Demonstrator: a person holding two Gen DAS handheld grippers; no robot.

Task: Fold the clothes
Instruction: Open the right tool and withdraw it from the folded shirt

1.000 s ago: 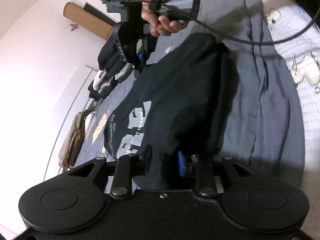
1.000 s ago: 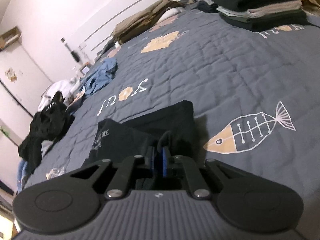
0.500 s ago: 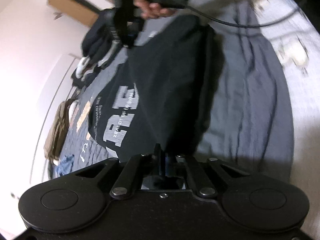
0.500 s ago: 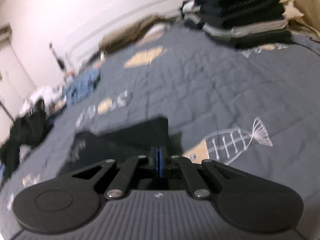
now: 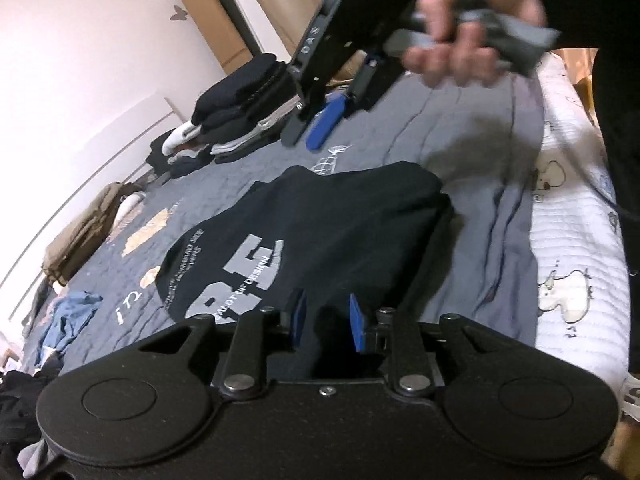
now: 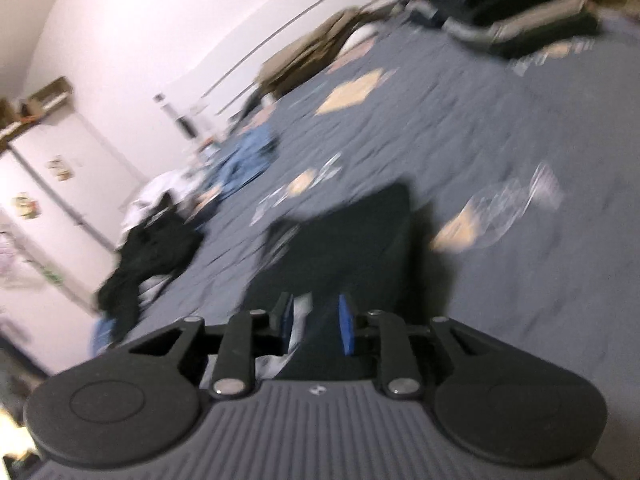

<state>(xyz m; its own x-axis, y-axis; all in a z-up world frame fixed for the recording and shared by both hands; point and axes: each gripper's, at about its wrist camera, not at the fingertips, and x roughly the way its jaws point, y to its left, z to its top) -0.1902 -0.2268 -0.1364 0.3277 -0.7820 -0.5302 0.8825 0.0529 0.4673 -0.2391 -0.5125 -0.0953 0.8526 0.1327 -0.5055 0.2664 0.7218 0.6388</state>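
A black T-shirt [image 5: 340, 224] with grey lettering lies folded over on the grey quilt [image 5: 480, 152]. My left gripper [image 5: 326, 320] hovers at its near edge. Its jaws are opening, and the blue pads [image 5: 298, 316] stand apart with dark cloth showing between them, not pinched. A person's hand [image 5: 460, 40] holds my right gripper [image 5: 312, 132] in the air beyond the shirt's far edge, with nothing in it. In the blurred right wrist view, the right gripper [image 6: 316, 322] has its jaws opening, pads clear of the T-shirt [image 6: 344, 240] below.
A stack of folded clothes [image 5: 240, 96] stands at the far side of the bed. A khaki garment [image 5: 88, 224], a crumpled blue garment [image 5: 68, 320] and a black heap [image 6: 148, 256] lie to the left. A white bear-print cover [image 5: 576, 240] borders the quilt on the right.
Both grippers were shut on the T-shirt's edge and carried it over. Now both have let go, the shirt lies folded, and the right gripper has swung up and away.
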